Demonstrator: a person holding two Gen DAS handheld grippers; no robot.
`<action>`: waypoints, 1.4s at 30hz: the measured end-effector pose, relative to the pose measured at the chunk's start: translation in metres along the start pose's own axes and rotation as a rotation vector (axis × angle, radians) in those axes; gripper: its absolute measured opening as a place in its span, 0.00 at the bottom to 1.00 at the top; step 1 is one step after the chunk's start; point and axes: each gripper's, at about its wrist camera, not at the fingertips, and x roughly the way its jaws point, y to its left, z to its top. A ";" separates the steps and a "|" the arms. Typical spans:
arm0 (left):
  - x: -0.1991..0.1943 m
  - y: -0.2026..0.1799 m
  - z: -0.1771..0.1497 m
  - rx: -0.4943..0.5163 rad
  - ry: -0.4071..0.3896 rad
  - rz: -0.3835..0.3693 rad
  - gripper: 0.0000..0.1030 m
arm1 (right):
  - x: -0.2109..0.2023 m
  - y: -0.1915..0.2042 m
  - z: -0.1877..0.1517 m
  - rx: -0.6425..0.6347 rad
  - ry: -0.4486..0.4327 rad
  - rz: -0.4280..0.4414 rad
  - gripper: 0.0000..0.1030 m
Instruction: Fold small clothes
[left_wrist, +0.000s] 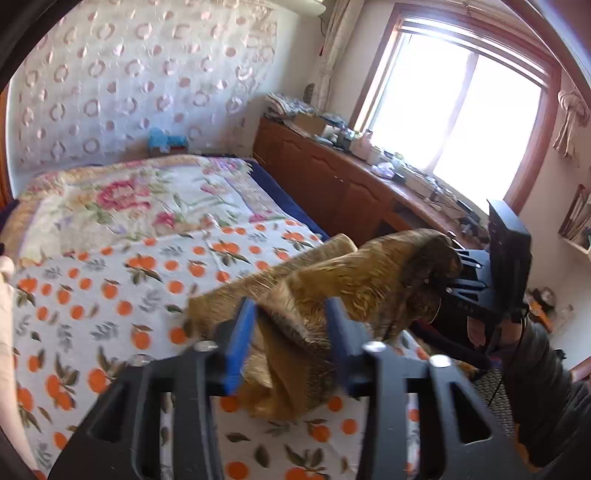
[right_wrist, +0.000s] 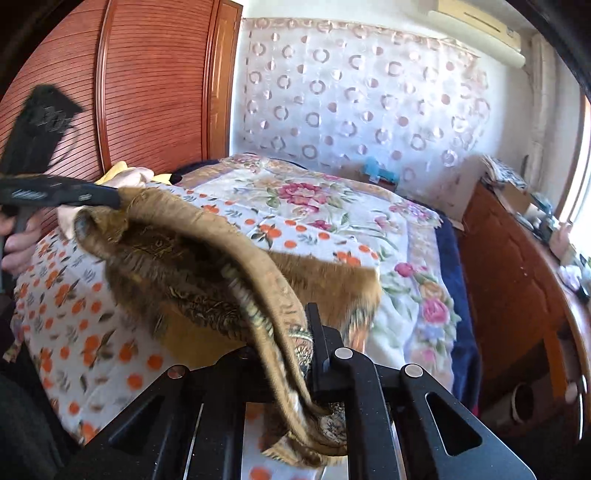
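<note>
A brown patterned cloth (left_wrist: 369, 273) hangs in a sagging band above the bed, stretched between my two grippers. In the left wrist view, my left gripper (left_wrist: 291, 306) has its blue pads (left_wrist: 242, 332) standing apart, and one end of the cloth lies loosely between them. My right gripper (left_wrist: 461, 280) at the right edge is clamped on the other end. In the right wrist view, my right gripper (right_wrist: 295, 339) is shut on a bunched edge of the cloth (right_wrist: 207, 266), which hides its left finger. My left gripper (right_wrist: 110, 197) sits at the far corner of the cloth.
The bed has an orange-print sheet (left_wrist: 110, 295) with a floral quilt (left_wrist: 129, 199) behind it. A cluttered wooden cabinet (left_wrist: 332, 184) runs under the window on the right. A wooden wardrobe (right_wrist: 147, 92) and a pale pile of clothes (right_wrist: 129, 175) stand to the left. A person's hand (right_wrist: 18, 243) holds the left gripper.
</note>
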 end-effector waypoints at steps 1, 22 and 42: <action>-0.001 0.004 0.000 0.008 -0.004 0.008 0.58 | 0.010 -0.004 0.004 0.001 0.006 0.013 0.11; 0.099 0.058 -0.012 -0.062 0.192 0.086 0.70 | 0.059 -0.048 0.043 0.211 -0.009 -0.108 0.63; 0.125 0.061 -0.022 -0.074 0.255 0.115 0.71 | 0.064 -0.055 -0.039 0.427 0.159 0.095 0.76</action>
